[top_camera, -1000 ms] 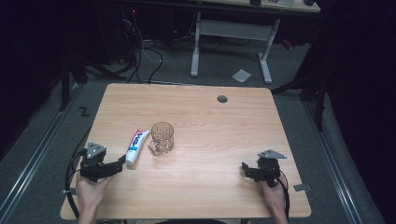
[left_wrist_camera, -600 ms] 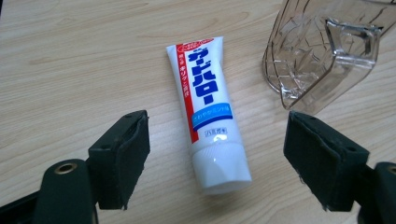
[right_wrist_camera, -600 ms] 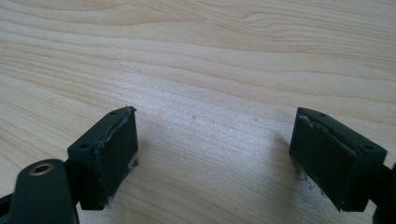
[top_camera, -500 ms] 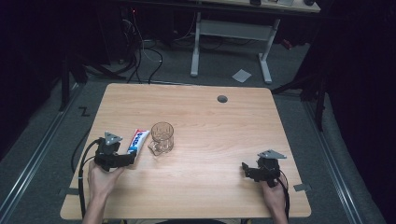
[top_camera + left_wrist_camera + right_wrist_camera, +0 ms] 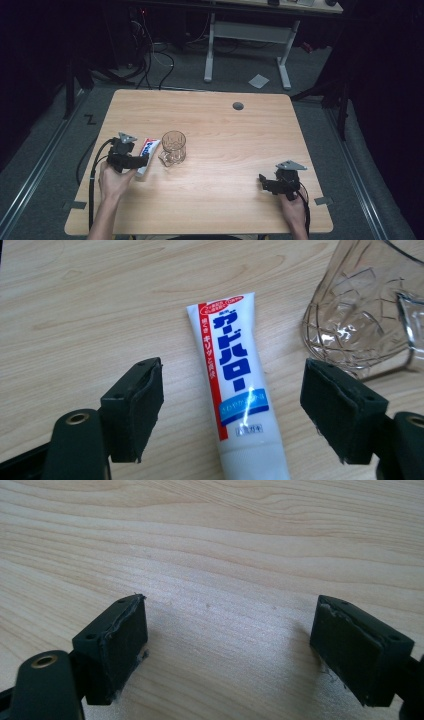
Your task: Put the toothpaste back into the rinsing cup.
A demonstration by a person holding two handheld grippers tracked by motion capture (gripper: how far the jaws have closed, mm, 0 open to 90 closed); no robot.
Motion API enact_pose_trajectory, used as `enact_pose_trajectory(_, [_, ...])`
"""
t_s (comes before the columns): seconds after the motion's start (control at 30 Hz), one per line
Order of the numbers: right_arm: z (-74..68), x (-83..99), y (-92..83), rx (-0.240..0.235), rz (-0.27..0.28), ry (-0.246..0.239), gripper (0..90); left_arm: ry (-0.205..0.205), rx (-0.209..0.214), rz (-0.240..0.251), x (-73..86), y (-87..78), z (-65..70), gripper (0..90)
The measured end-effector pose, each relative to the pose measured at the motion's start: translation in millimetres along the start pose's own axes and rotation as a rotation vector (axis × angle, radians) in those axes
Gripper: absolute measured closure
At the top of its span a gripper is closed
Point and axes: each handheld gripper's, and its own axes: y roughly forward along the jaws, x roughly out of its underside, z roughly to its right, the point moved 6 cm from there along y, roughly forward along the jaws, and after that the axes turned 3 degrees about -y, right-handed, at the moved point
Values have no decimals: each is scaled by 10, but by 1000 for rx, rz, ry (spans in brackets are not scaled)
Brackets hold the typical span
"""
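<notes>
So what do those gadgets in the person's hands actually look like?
Each hand-held gripper, left and right, is a black, blocky tool ending in two jaws faced with flat dark pads. A grey three-cornered plate sits on top of each, and a black cable trails back from it. The forearms are bare, with no sleeves in sight.

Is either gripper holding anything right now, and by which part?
Nothing is held. The left gripper straddles the toothpaste tube, pads apart from it; the right gripper is open.

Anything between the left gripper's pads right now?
Yes: in the left gripper view the toothpaste tube lies on the table between the left gripper's pads, which have just been closing and stand clear of it. The glass mug sits outside.
</notes>
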Motion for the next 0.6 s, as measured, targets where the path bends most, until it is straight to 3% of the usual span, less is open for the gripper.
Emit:
enact_pose_trajectory(0.37, [0,0,0,0,0,0,150,0,-11,-65,-86,183,-2,277])
enact_pose_trajectory(0.6, [0,0,0,0,0,0,150,22,-24,-101,-146,264,22,276])
